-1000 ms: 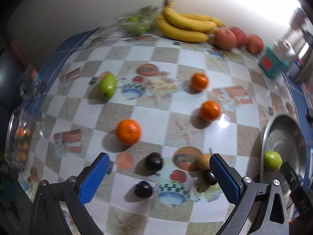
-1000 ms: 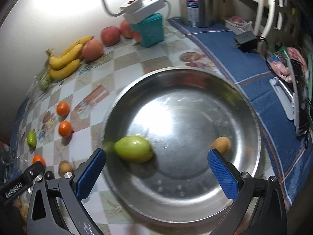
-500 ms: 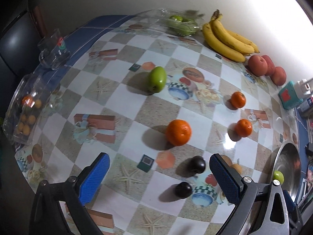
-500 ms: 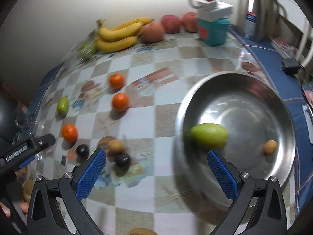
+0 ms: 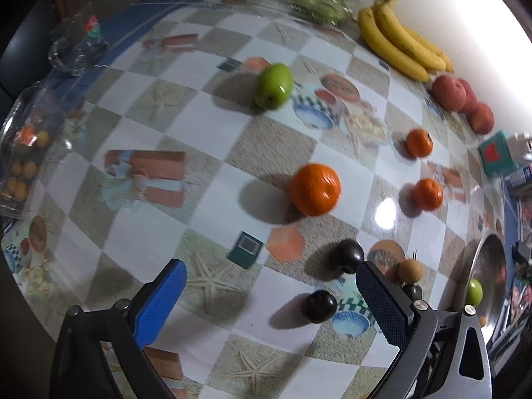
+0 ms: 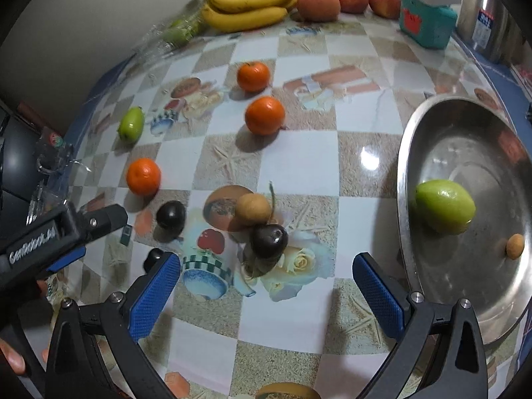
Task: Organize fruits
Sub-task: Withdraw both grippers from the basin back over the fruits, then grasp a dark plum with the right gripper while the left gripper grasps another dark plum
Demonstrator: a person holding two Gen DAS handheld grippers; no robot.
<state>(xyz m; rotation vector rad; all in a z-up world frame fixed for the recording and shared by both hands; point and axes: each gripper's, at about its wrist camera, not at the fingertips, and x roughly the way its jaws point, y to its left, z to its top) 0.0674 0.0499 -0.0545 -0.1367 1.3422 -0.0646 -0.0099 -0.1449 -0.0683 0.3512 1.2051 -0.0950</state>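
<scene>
Progress is slight: the steel bowl (image 6: pixel 432 126) at the table's right edge holds only a green fruit (image 6: pixel 444 206) and one small brown fruit (image 6: pixel 514 246). Oranges (image 6: pixel 265 115), dark plums (image 6: pixel 268 241) and another green fruit (image 5: pixel 273 85) wait mid-table. Left gripper (image 5: pixel 271 302) and right gripper (image 6: pixel 266 291) hover spread, empty.

The worktop (image 6: pixel 299 173) wears a checked cloth of white and sandy-beige squares, printed with starfish, cups and roses, edged in blue. Three oranges (image 6: pixel 265 115) are bright orange. At 12 o'clock lie yellow bananas (image 6: pixel 252 1) with brown flecks, and beside them red-pink apples (image 6: pixel 318 4). A green fruit (image 6: pixel 444 206) sits in the shiny silver bowl (image 6: pixel 412 153) at 3 o'clock, next to a small tan one (image 6: pixel 515 246). Two near-black plums (image 6: pixel 268 241) flank a tan-brown round fruit (image 6: pixel 253 208). The right tool (image 6: pixel 266 289) has blue textured pads on black arms. A teal box (image 6: pixel 427 21) carries a red patch.
</scene>
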